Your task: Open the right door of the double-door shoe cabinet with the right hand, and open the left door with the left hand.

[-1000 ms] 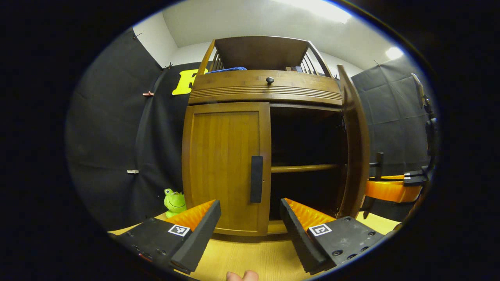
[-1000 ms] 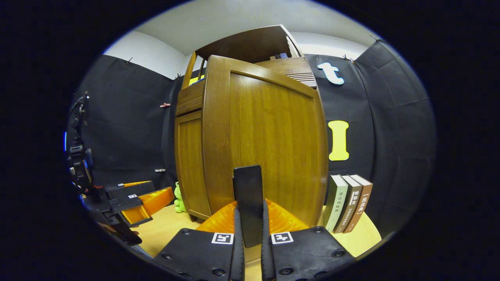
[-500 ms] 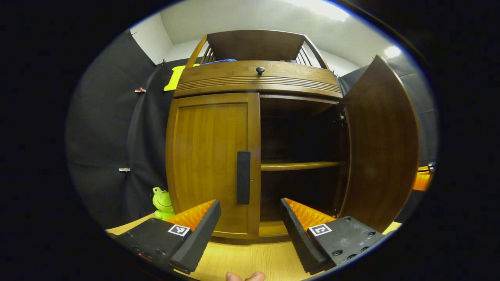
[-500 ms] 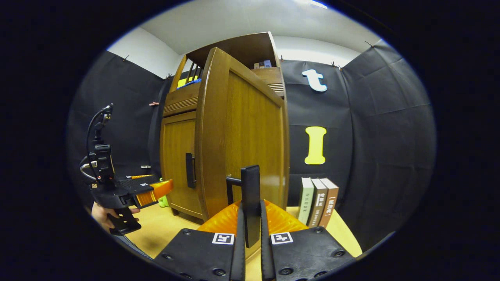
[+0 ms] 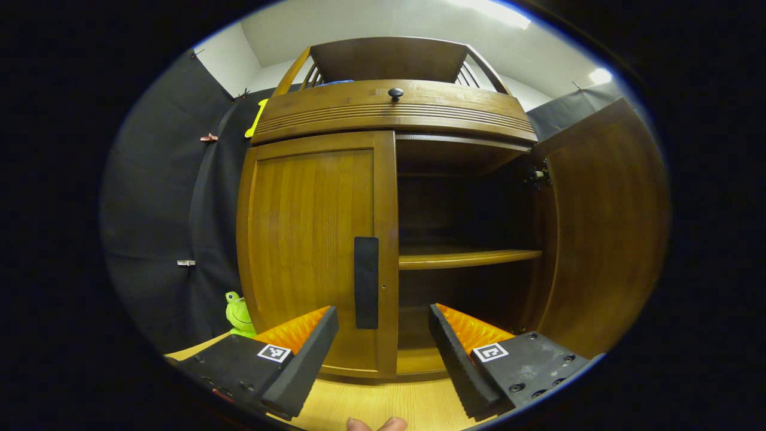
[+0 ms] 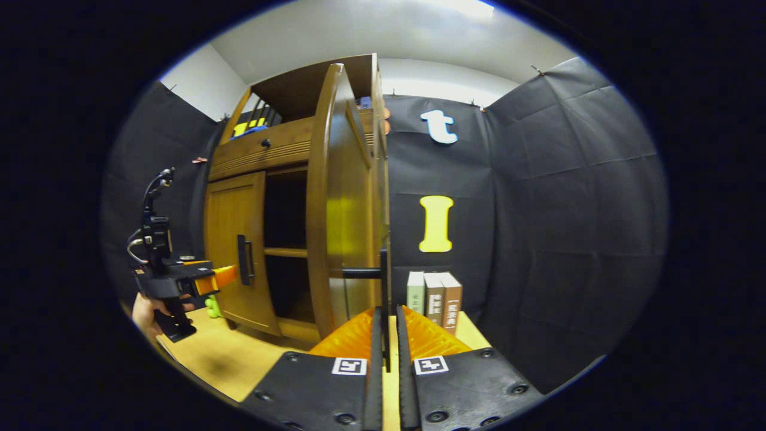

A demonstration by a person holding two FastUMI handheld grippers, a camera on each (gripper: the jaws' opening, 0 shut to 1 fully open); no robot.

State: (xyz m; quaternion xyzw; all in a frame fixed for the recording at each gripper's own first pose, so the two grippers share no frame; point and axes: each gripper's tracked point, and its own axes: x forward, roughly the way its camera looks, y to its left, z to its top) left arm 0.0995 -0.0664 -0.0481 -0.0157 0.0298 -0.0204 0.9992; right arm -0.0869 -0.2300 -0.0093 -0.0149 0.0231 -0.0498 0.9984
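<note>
I see one shoe cabinet (image 5: 389, 111) with two doors: the right door (image 5: 598, 227) stands wide open, the left door (image 5: 311, 251) is closed. My right gripper (image 6: 386, 353) is clamped on the right door's handle (image 6: 383, 275). My left gripper (image 5: 383, 353) has its fingers wide apart, holding nothing, near the left door's handle (image 5: 366, 282). Three books (image 6: 434, 296) stand beside the cabinet, one green toy frog (image 5: 239, 312) on the other side.
</note>
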